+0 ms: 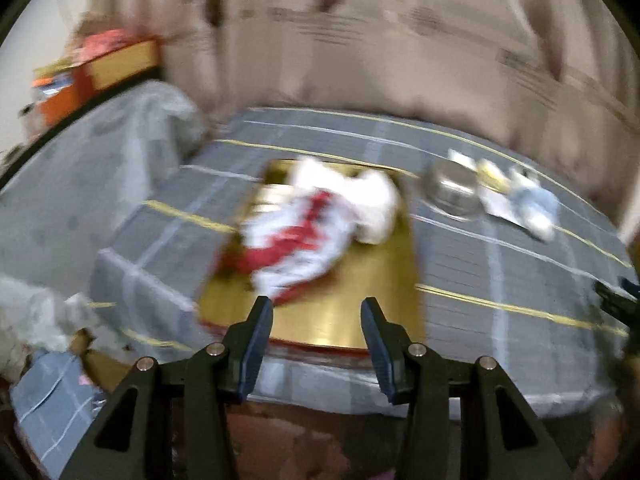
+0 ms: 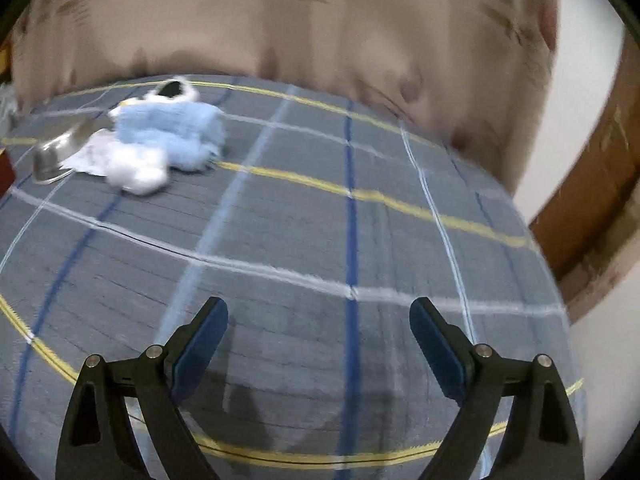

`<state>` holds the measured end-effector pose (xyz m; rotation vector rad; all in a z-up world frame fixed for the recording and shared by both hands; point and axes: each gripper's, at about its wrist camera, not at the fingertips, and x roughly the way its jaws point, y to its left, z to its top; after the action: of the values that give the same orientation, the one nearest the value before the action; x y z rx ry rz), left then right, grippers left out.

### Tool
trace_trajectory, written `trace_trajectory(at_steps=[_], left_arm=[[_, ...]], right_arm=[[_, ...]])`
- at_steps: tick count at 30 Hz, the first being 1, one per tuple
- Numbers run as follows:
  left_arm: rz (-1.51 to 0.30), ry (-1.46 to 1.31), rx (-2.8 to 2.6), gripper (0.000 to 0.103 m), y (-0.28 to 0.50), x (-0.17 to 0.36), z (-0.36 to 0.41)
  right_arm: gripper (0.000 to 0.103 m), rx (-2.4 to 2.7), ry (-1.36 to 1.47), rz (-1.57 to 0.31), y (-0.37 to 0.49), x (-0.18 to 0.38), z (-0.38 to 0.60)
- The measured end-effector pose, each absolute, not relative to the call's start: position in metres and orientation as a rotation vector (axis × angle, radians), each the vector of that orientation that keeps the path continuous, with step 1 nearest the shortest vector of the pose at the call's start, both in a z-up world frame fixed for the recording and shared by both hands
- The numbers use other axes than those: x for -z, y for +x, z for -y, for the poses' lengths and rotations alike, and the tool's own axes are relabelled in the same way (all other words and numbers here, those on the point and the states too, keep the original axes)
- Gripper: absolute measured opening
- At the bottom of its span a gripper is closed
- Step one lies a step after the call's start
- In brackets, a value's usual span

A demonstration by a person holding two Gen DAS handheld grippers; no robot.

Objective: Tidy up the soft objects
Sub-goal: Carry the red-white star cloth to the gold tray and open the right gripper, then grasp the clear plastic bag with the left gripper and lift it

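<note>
Both views blurred. Left hand-held gripper [image 1: 317, 310] released, empty, near red-and-white cloth [image 1: 304, 236] on gold tray [image 1: 360, 300]; right hand-held gripper [image 2: 319, 312] released over bed [image 2: 360, 240]. Risk: misjudged pinch, cloth snagging tray rim.

Crumpled red-white cloth [image 1: 316, 228] on gold tray [image 1: 352, 312]

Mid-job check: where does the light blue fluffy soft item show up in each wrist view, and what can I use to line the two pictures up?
Left wrist view: light blue fluffy item lies far right on the plaid bedcover, just right of the steel bowl.
Right wrist view: it lies upper left, again right of the steel bowl.
Shared landmark: the steel bowl.
</note>
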<state>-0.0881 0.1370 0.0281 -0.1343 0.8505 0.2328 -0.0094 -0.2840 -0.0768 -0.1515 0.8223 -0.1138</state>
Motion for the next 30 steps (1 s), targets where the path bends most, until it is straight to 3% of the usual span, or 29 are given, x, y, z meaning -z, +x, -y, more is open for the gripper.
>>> trace_trajectory(at_steps=[5,15,30], left_arm=[[-0.893,-0.125,-0.013,0.047,-0.052,-0.038,-0.081],[-0.991,-0.117,0.378,0.047,0.069,-0.03,0.041],[-1.153,-0.656,0.346,0.047,0.187,0.039,0.062]], right_arm=[[0.098,0.071,-0.07,-0.807,-0.008,0.076,0.29],[0.101,-0.033,0.043,-0.757,-0.015,0.07,0.298],[0.101,-0.155,0.092,-0.691,-0.024,0.064,0.301]])
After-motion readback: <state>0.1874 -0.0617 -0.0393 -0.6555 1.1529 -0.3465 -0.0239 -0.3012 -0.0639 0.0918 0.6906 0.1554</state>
